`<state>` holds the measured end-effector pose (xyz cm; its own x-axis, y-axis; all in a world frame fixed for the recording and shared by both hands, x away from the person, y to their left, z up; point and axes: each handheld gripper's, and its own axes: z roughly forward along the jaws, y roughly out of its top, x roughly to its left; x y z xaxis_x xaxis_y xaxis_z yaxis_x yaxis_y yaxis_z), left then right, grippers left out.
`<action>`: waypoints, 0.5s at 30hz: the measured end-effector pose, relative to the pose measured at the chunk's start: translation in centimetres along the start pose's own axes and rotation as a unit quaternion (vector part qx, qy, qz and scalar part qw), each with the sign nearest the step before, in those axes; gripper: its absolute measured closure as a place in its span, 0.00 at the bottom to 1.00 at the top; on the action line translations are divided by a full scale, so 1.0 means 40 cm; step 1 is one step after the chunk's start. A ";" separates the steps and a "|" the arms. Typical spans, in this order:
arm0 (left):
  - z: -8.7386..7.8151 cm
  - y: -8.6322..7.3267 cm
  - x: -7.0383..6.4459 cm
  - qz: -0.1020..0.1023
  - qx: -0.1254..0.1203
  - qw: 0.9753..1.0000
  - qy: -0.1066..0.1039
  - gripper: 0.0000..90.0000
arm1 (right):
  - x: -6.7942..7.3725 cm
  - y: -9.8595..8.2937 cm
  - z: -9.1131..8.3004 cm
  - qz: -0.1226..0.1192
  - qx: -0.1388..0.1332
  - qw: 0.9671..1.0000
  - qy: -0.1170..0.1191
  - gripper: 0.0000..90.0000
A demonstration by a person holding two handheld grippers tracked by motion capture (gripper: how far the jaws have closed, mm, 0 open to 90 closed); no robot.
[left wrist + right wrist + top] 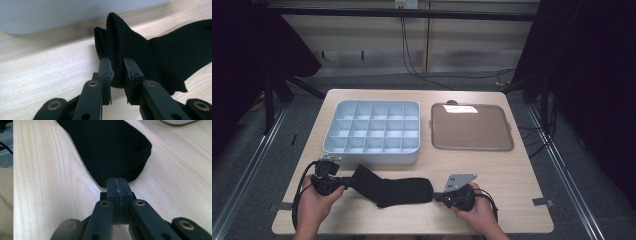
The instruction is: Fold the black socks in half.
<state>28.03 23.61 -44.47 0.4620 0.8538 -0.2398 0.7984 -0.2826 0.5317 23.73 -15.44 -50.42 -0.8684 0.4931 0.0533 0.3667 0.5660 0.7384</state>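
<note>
High view takes in the wooden table (pixel 512 175) first, then the pale grey compartment tray (pixel 372 131) in the upper left of its top, with a flat brown-faced lid or mat (pixel 472 127) beside it to the right. Across the lower middle of the frame lies a black sock (pixel 394 190), stretched between the two tools. The left gripper (pixel 343 181) holds the ribbed cuff end; the right gripper (pixel 437 196) is at the toe end. Held by both ends like this, the sock is likely being pulled flat or readied for folding (the tray behind suggests sorting, as a guess).

Left gripper view shows the sock (pixel 155 55) bunched into upright folds, the left gripper (pixel 117 72) pinching a fold between its pads, with the jaws kept a little apart by the cloth. Right gripper view has the right gripper (pixel 117 188) with its jaws pressed together at the rounded toe edge of the sock (pixel 110 147); whether any cloth is actually caught there is hard to make out, since the tips hide the edge. Each person's hand (pixel 314 205) is cut off by the bottom of the frame.
</note>
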 end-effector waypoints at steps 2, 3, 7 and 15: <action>-0.002 0.002 -0.002 0.002 0.003 1.000 -0.001 0.86 | 0.000 0.000 0.000 0.001 -0.001 1.000 0.001 1.00; -0.004 0.004 -0.004 0.005 0.007 1.000 -0.003 0.86 | 0.000 0.000 0.000 0.001 -0.001 1.000 0.002 1.00; -0.010 0.010 -0.020 0.010 0.005 1.000 -0.006 0.86 | 0.003 0.001 0.002 -0.002 -0.001 1.000 0.004 1.00; -0.026 0.031 -0.064 0.029 0.006 0.999 -0.017 0.86 | 0.008 0.004 0.005 -0.002 0.001 1.000 0.003 1.00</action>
<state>27.44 21.52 -42.35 0.5209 0.8203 -0.2360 0.7741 -0.3374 0.5358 23.56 -15.05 -50.41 -0.8716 0.4871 0.0551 0.3643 0.5684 0.7377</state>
